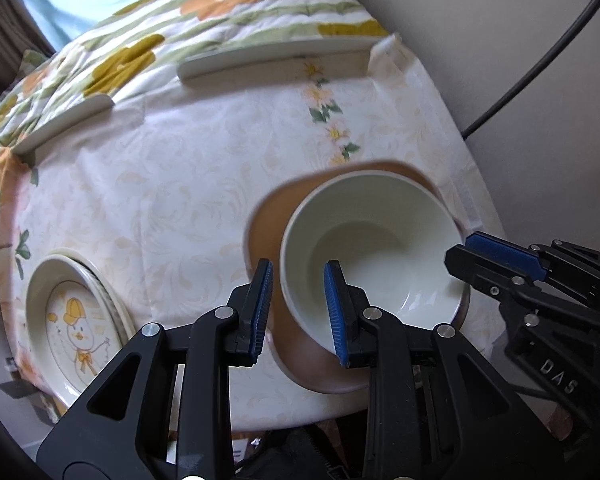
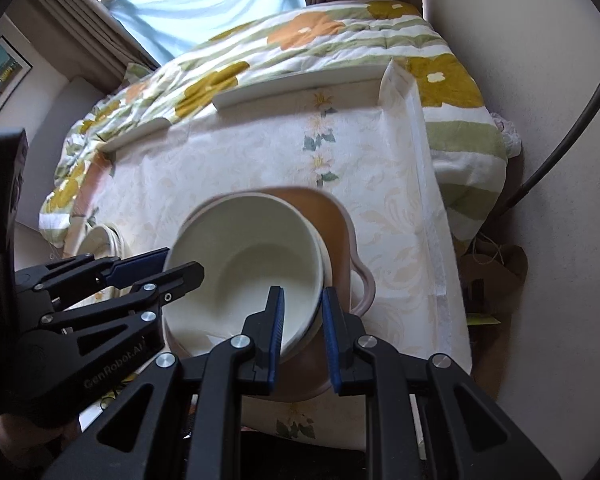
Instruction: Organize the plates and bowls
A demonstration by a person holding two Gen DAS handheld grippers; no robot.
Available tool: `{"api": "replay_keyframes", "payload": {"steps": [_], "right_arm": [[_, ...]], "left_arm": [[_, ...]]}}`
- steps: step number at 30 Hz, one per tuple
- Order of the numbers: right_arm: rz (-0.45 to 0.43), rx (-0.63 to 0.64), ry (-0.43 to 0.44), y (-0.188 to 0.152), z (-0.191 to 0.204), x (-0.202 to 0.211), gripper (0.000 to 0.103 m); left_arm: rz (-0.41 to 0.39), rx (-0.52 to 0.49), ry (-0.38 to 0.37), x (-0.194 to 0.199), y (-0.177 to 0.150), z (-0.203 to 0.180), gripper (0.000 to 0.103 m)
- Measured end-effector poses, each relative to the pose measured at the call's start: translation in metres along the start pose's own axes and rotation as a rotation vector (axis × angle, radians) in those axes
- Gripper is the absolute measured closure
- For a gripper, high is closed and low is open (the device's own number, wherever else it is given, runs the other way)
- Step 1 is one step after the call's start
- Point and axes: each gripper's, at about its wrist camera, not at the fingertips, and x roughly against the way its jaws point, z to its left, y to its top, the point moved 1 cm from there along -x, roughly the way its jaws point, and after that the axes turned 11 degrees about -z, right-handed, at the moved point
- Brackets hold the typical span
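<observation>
A plain white bowl (image 1: 380, 240) (image 2: 252, 256) hangs tilted over a tan dish with a small handle (image 1: 266, 220) (image 2: 340, 220) near the table's front right. My left gripper (image 1: 298, 312) (image 2: 182, 264) is shut on the bowl's left rim, one pad inside and one outside. My right gripper (image 2: 303, 332) (image 1: 462, 254) is shut on the opposite rim in the same way. In the right wrist view a second white rim (image 2: 327, 264) shows just under the bowl. A stack of cream plates with a duck drawing (image 1: 72, 320) (image 2: 100, 240) lies at the front left.
The table wears a white flowered cloth (image 1: 204, 184) (image 2: 400, 208) with low raised edges at the back. A quilt with orange and mustard flowers (image 1: 220, 4) lies behind it. A wall and a dark cable (image 1: 540, 68) stand close on the right.
</observation>
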Motion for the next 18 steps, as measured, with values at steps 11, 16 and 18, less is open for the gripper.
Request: {"api": "replay_keyframes", "payload": {"steps": [11,16,18], "right_arm": [[-0.253,-0.015,0.078,0.011,-0.008,0.074,0.004],[-0.141,0.088,-0.060,0.011,-0.007,0.083,0.004],[-0.098,0.108,-0.108,0.008,-0.008,0.082,0.004]], "left_arm": [[-0.319,0.070,-0.016,0.091,0.006,0.029,0.000],[-0.177,0.035,-0.004,0.084,-0.009,0.036,0.000],[-0.136,0.017,-0.005,0.081,-0.017,0.037,0.000]]}}
